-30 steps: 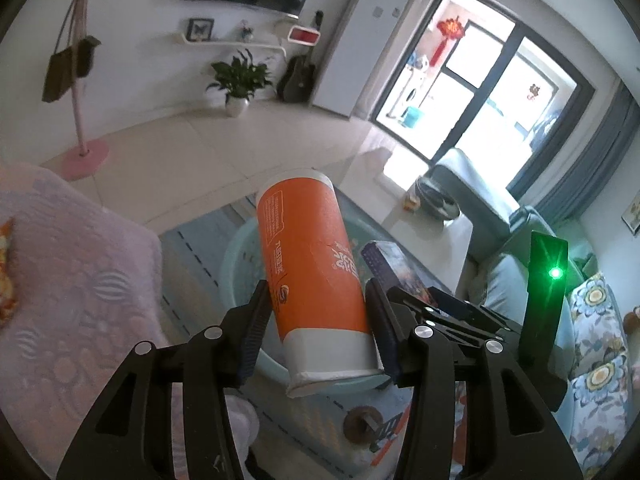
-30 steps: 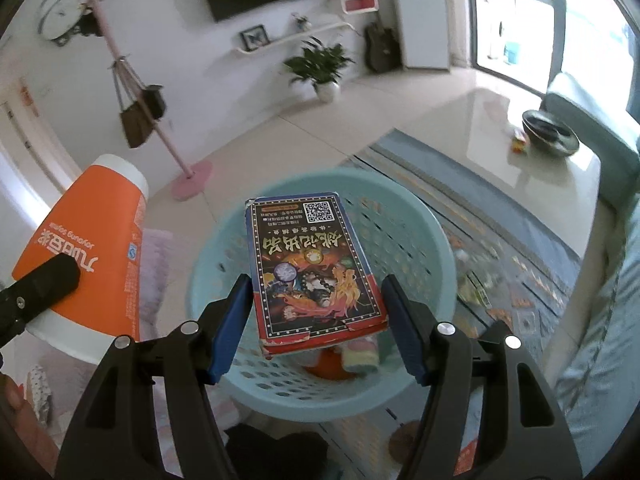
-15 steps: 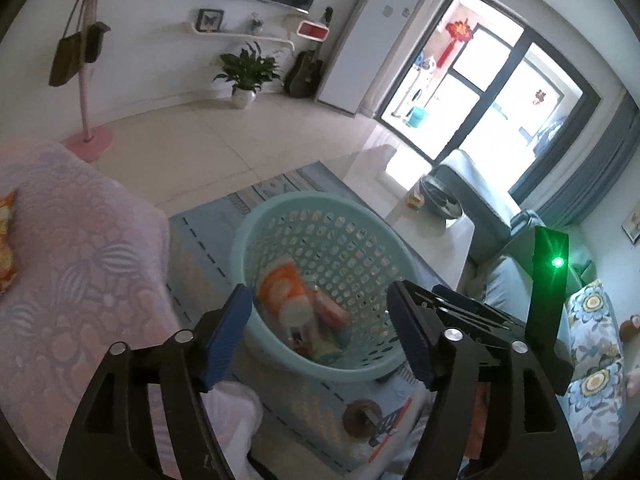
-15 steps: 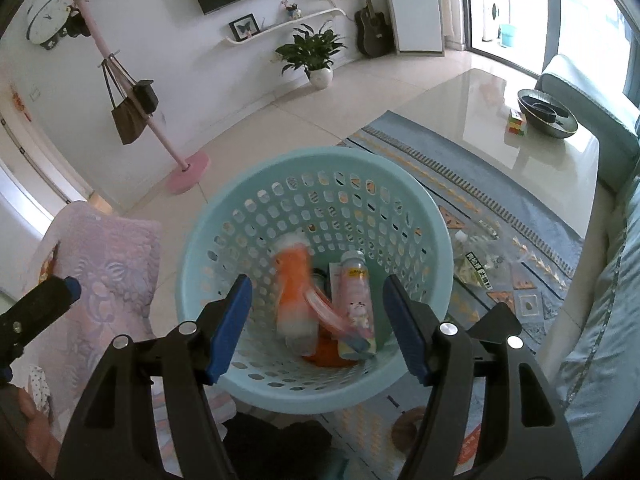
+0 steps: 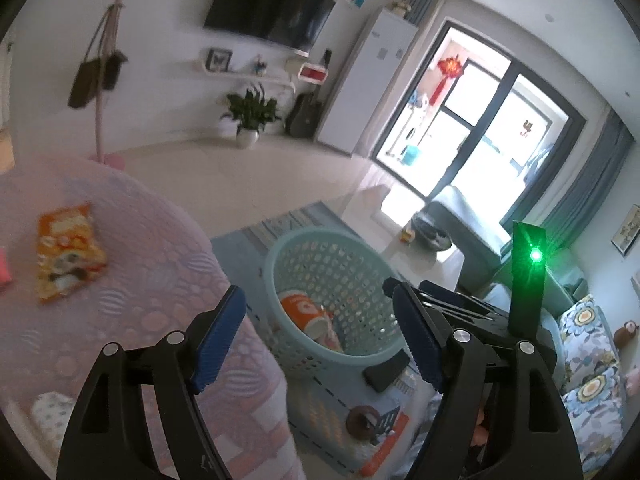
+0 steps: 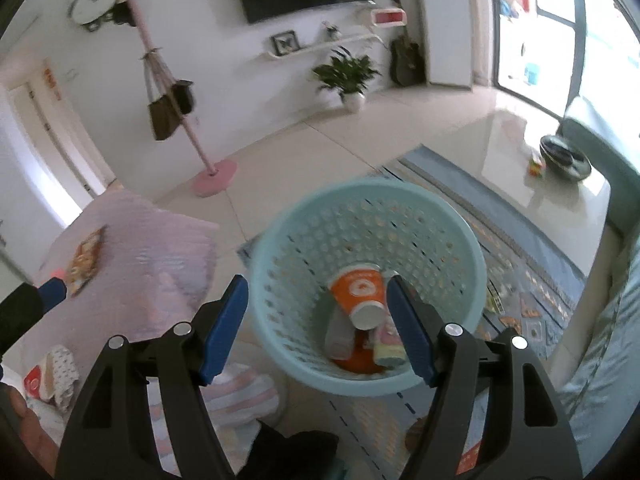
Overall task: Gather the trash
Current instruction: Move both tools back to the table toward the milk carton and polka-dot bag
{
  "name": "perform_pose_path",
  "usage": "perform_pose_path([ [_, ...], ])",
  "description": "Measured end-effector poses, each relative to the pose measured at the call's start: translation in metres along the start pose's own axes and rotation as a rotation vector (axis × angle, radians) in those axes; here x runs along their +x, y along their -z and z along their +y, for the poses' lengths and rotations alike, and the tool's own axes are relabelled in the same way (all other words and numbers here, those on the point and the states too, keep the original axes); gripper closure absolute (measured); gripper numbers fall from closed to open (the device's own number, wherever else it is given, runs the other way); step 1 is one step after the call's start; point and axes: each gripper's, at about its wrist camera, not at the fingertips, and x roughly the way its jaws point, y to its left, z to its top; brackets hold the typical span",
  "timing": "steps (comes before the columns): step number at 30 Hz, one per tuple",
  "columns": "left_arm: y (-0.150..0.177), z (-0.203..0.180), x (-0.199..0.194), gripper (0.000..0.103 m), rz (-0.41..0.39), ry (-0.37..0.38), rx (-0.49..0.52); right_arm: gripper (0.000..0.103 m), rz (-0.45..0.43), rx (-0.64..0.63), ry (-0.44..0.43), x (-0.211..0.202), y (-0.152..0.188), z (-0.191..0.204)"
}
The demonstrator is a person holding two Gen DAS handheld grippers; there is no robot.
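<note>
Down on the blue rug (image 6: 532, 276), a light teal laundry basket (image 6: 452, 240) with many small holes is seen standing. Inside it, an orange paper cup (image 6: 362, 292) is seen lying on its side, with its white open end turned toward the right wrist camera. Under the cup, more trash is piled: a pink bottle (image 6: 386, 334) and something orange at the bottom, too hidden to name.

The right gripper (image 6: 316, 326) is held above the near rim of the basket. Its jaws are spread wide and nothing is held between them. The left gripper (image 5: 318, 338) is held up over the edge of a table (image 5: 140, 280) covered with a pink cloth, with the basket at about 1 o'clock from it. Its jaws are opening, and nothing is between them.

On the pink cloth, an orange snack bag (image 5: 66, 258) is seen lying flat, at about 10 o'clock from the left gripper and well apart from it. A crumpled white wrapper (image 6: 54, 374) with a red patch is seen at the near left corner of the table, at about 9 o'clock from the right gripper.

Far back, a potted plant (image 6: 348, 76) is seen against the white wall, and a pink coat stand (image 6: 176, 100) with bags hung on it is seen at 11 o'clock.
</note>
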Motion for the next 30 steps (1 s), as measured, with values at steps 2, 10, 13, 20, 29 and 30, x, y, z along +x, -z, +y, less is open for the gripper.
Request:
perform_pose_path([
  [2,0.001,0.002,-0.022,0.028,-0.033,0.003,0.007,0.032,-0.032,-0.037,-0.014,-0.012,0.0,0.017],
  [10,0.014,0.023,-0.113,0.023,-0.155,-0.064,0.004,0.028,-0.111,-0.182,-0.104,-0.046,0.009,0.094],
  [13,0.023,0.035,-0.148,0.023,-0.196,-0.103,-0.015,0.028,-0.119,-0.221,-0.125,-0.051,0.016,0.116],
  [20,0.043,0.077,-0.21,0.022,-0.241,-0.233,-0.058,0.028,-0.117,-0.269,-0.19,-0.052,0.032,0.157],
  [29,0.079,0.142,-0.262,0.022,-0.198,-0.403,-0.15,0.028,-0.071,-0.352,-0.248,-0.037,0.061,0.2],
  [30,0.081,0.146,-0.263,0.022,-0.186,-0.412,-0.154,0.028,-0.064,-0.362,-0.256,-0.036,0.064,0.205],
])
